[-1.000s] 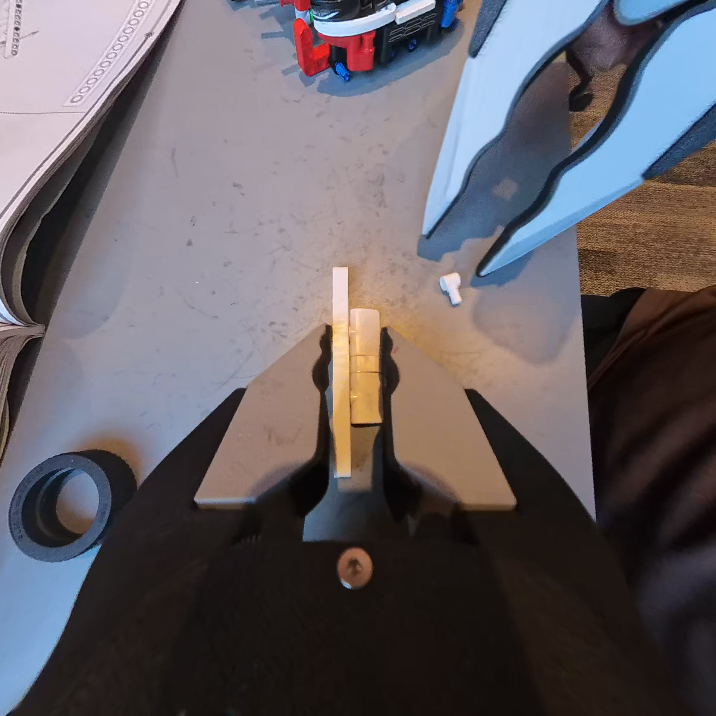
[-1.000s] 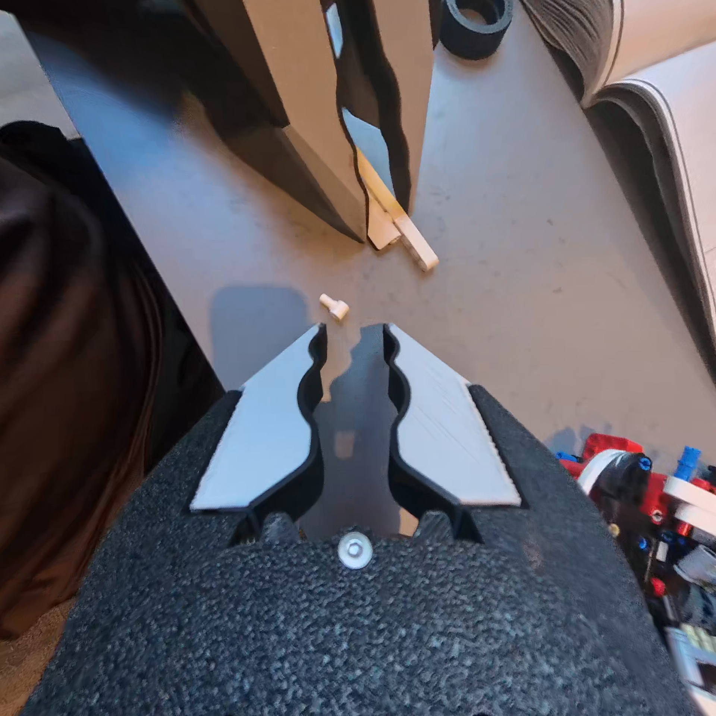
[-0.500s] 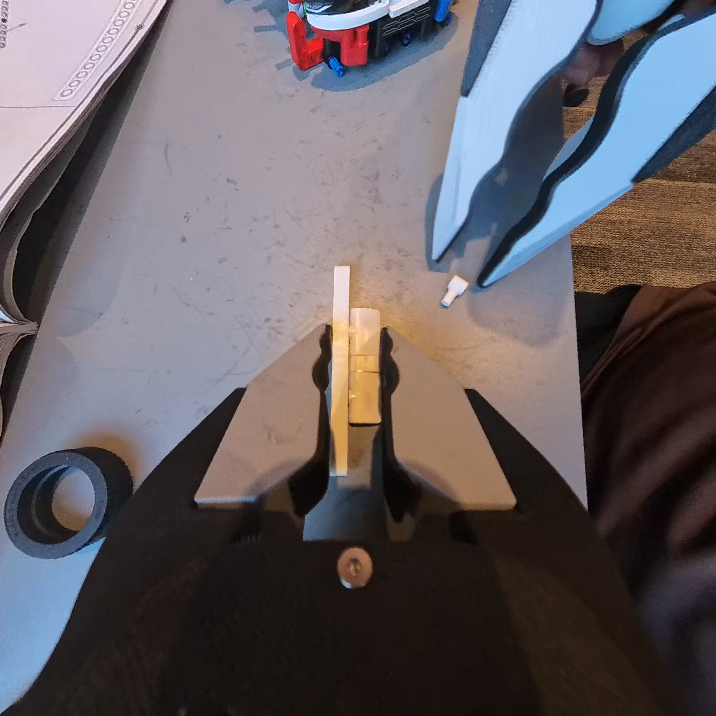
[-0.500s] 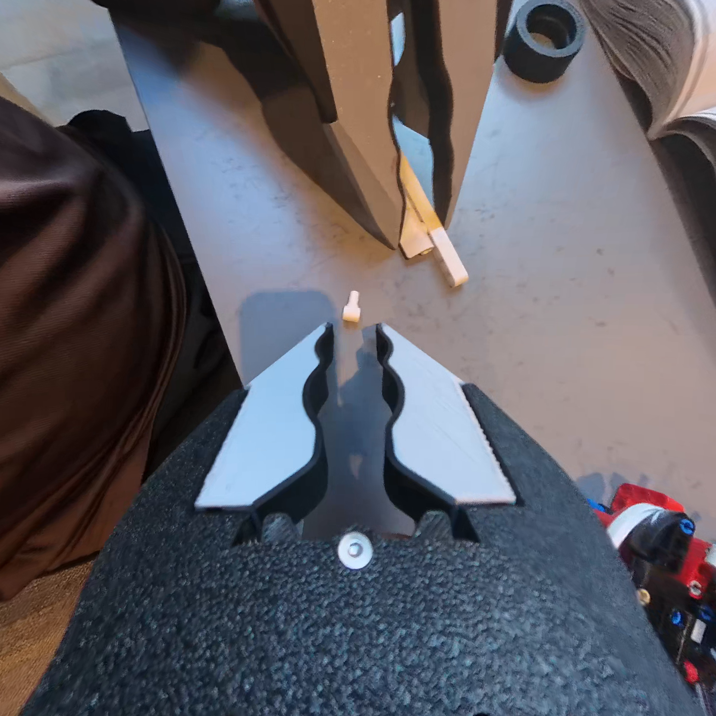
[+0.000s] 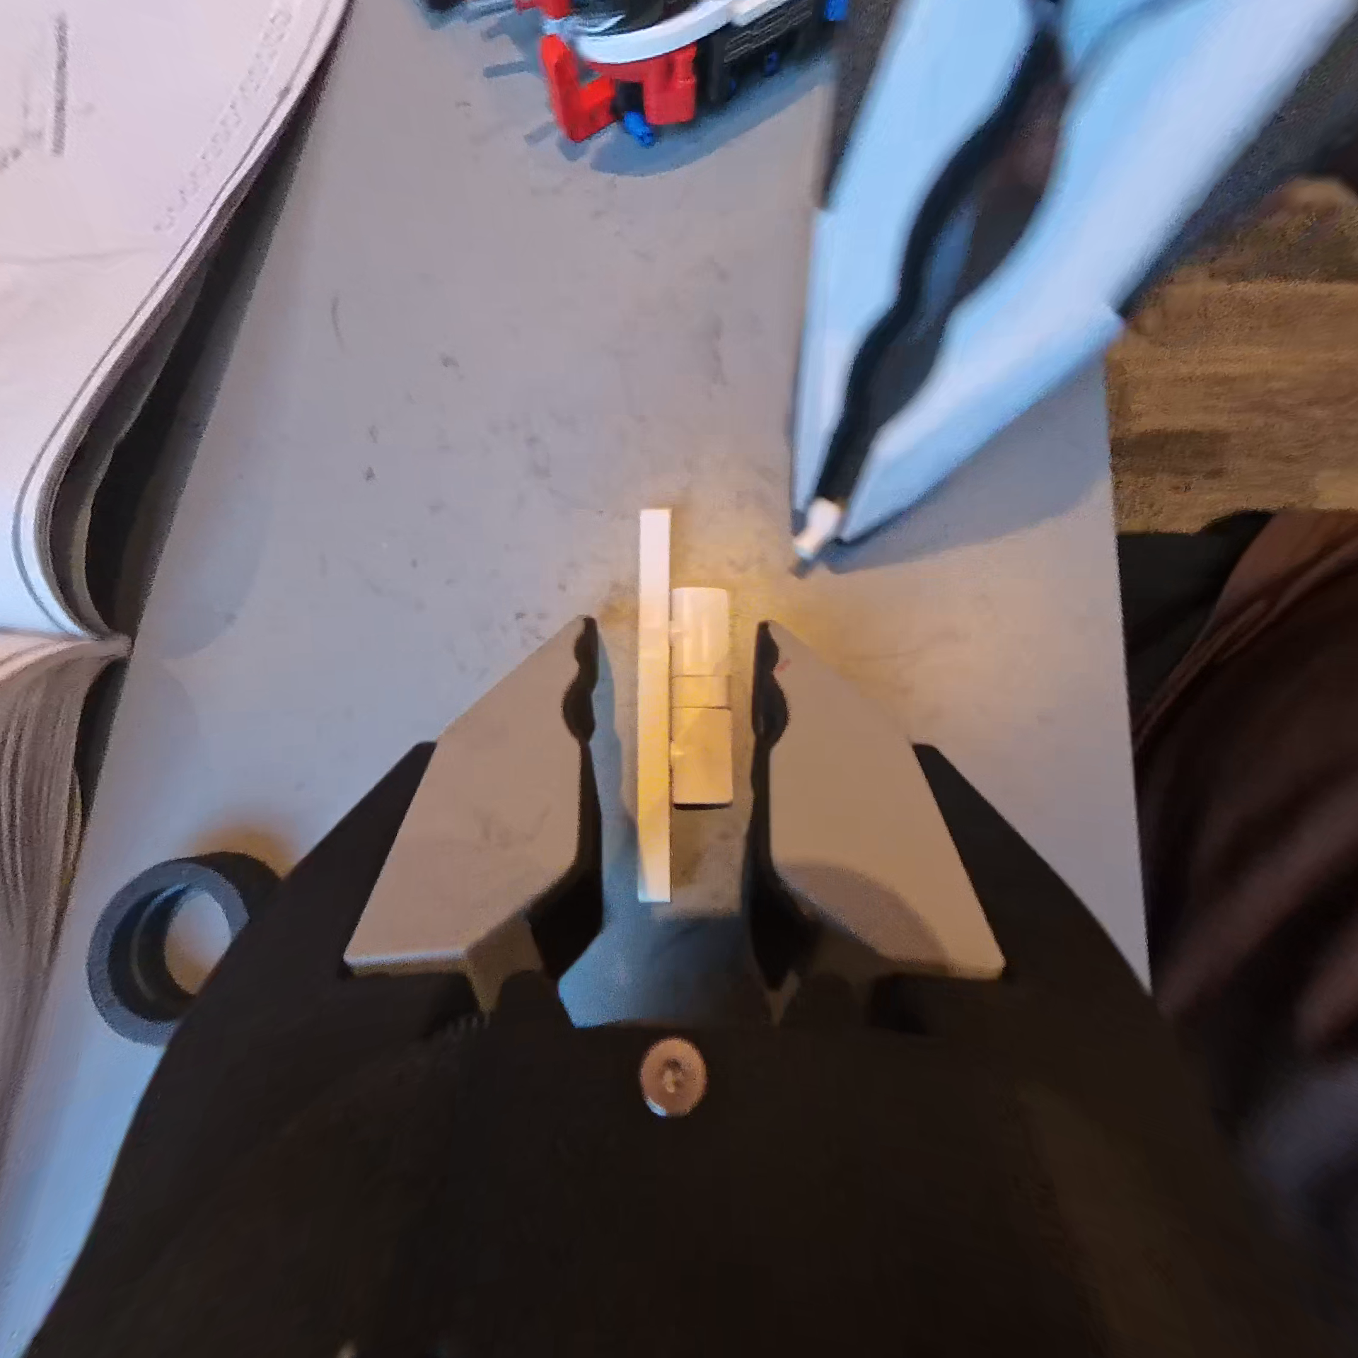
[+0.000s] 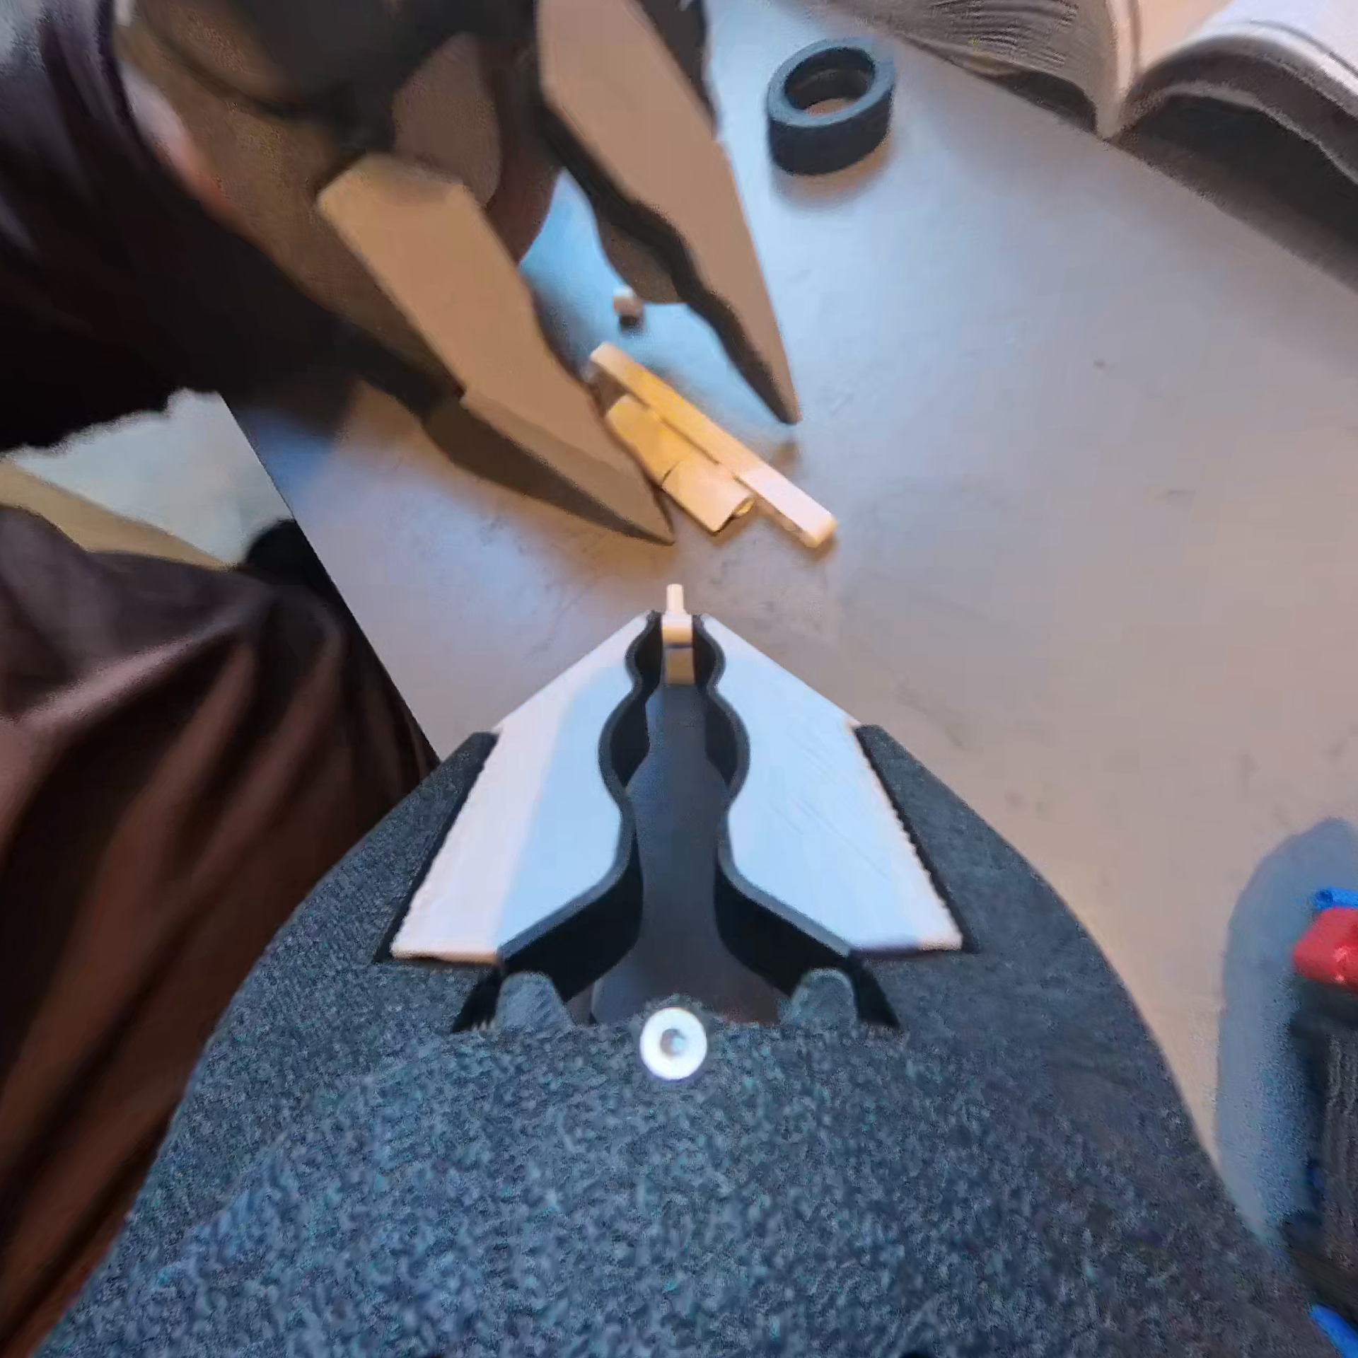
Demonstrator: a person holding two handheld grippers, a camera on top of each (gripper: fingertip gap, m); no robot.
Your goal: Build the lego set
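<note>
A white beam with short white connector pieces alongside it [image 5: 654,698] lies flat on the grey table [image 5: 441,367]. My left gripper [image 5: 676,626] is open around it, with a gap between each pad and the piece. The right wrist view confirms this: the left gripper's [image 6: 724,478] fingers stand wide apart and the white assembly [image 6: 705,455] rests on the table. My right gripper [image 6: 676,619] is shut on a small white pin [image 6: 676,639], whose thin end sticks out past the fingertips. The right gripper [image 5: 827,525] and the pin [image 5: 817,525] also show in the left wrist view, just right of the assembly.
A black tyre [image 5: 158,955] lies at the left near an open instruction book [image 5: 110,220]. A red, black and white model [image 5: 647,73] stands at the far end. The table's right edge [image 5: 1117,661] borders a person's dark clothing. A tiny white piece [image 6: 626,301] lies behind the left gripper. Across from one pair of fingers to the other is roughly 5 cm.
My left gripper has opened and let go of the white assembly, which now lies on the table. My right gripper has moved onto the white pin and closed on it.
</note>
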